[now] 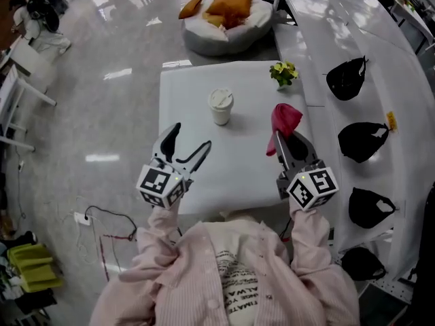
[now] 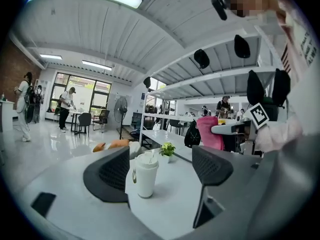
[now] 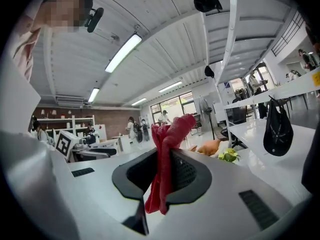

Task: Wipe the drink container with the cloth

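Note:
A white lidded drink cup [image 1: 220,106] stands upright on the white table [image 1: 197,189], toward its far side. In the left gripper view the cup [image 2: 145,174] shows between the two open jaws, some way ahead and untouched. My left gripper [image 1: 190,141] hovers open over the table's near left. My right gripper [image 1: 289,140] is shut on a red cloth [image 1: 284,122], held up above the table's right edge. The cloth [image 3: 165,160] hangs pinched between the jaws, sticking up above them and dangling below.
A small potted plant [image 1: 284,73] sits at the table's far right corner. A white shelf [image 1: 380,100] with black caps [image 1: 348,78] runs along the right. A grey beanbag with orange cushions [image 1: 228,19] lies beyond the table. Cables [image 1: 102,223] lie on the floor at left.

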`<action>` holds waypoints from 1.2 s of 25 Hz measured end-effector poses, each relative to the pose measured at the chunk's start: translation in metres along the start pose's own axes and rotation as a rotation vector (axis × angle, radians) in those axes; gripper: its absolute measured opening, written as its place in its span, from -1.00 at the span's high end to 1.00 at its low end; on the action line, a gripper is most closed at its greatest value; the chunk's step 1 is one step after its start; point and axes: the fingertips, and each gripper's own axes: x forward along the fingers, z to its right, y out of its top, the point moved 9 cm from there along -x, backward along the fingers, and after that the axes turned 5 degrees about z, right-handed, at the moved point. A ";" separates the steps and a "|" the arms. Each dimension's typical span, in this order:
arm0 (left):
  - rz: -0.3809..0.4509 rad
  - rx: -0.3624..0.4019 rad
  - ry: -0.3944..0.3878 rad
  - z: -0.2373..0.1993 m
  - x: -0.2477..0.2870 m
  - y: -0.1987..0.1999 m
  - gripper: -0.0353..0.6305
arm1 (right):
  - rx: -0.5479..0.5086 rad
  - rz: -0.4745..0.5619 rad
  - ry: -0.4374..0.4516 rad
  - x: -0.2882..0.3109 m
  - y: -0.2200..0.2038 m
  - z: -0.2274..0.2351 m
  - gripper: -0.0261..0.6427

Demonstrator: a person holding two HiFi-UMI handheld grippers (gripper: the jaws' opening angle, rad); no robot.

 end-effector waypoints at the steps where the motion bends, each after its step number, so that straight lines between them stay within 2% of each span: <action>1: -0.008 0.000 0.005 -0.001 0.006 -0.001 -0.19 | 0.002 -0.006 0.010 0.006 0.001 0.005 0.78; 7: -0.051 0.003 0.028 -0.013 0.038 -0.008 -0.23 | 0.013 -0.033 0.064 0.040 0.000 0.030 0.78; 15: -0.141 0.012 0.001 -0.035 0.082 -0.031 -0.24 | 0.017 -0.069 0.100 0.083 -0.009 0.056 0.78; 23: -0.233 0.032 -0.067 -0.058 0.124 -0.056 -0.26 | 0.042 -0.109 0.073 0.107 -0.033 0.068 0.78; 30: -0.280 0.056 -0.148 -0.070 0.153 -0.071 -0.30 | 0.069 -0.132 0.034 0.116 -0.052 0.069 0.78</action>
